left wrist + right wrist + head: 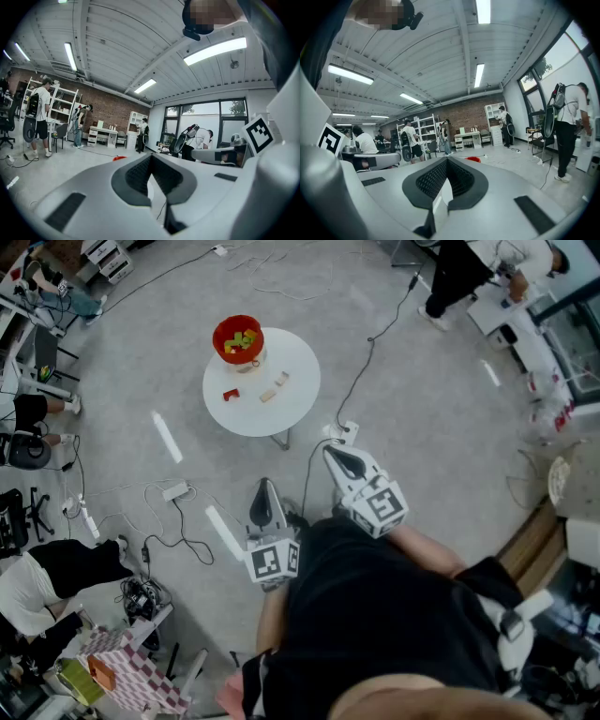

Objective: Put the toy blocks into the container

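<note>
Left gripper (265, 498), right gripper (339, 460): jaws closed, empty, well apart from red round bowl (218, 334). Risk: unopened jaws shove small red block (231, 394) near bowl off white round surface (286, 413).

Red plastic bowl (237, 338) at far-left edge of round white counter (286, 418), coloured toy blocks (242, 337) inside. Toward counter's middle: small red block (231, 394) left, two pale wooden blocks (270, 395) right.

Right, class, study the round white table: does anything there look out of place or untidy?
Yes. One red block and two pale blocks lie loose on the table, outside the red bowl that already holds others. Nothing looks spilled or broken.
</note>
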Demonstrator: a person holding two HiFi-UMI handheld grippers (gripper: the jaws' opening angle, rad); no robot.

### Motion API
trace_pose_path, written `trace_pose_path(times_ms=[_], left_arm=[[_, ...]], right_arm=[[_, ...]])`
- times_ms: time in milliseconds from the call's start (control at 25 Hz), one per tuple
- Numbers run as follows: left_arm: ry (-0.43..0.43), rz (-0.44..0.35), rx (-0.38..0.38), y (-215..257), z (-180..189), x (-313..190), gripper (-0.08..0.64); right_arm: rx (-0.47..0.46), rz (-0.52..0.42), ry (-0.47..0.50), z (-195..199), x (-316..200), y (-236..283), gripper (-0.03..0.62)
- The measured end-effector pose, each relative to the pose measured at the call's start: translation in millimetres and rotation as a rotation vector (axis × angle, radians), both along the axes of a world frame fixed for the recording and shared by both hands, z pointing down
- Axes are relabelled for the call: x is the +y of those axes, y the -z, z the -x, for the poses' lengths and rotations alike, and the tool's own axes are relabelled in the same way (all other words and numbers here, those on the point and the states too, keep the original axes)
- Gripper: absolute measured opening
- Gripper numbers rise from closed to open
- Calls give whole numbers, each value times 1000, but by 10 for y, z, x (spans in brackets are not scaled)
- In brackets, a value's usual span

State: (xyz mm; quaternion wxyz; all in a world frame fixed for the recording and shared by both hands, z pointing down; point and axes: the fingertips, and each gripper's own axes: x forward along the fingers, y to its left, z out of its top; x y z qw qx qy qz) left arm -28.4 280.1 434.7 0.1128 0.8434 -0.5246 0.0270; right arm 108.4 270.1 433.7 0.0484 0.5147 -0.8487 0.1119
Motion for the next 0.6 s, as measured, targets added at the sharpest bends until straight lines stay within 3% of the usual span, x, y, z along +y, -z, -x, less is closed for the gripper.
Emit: trace_pose_path(times_ms=[600], left_arm=[[-1,7,3,27,-175,76,-2]], right_arm=[[-22,15,27,-88,33,50,-3]])
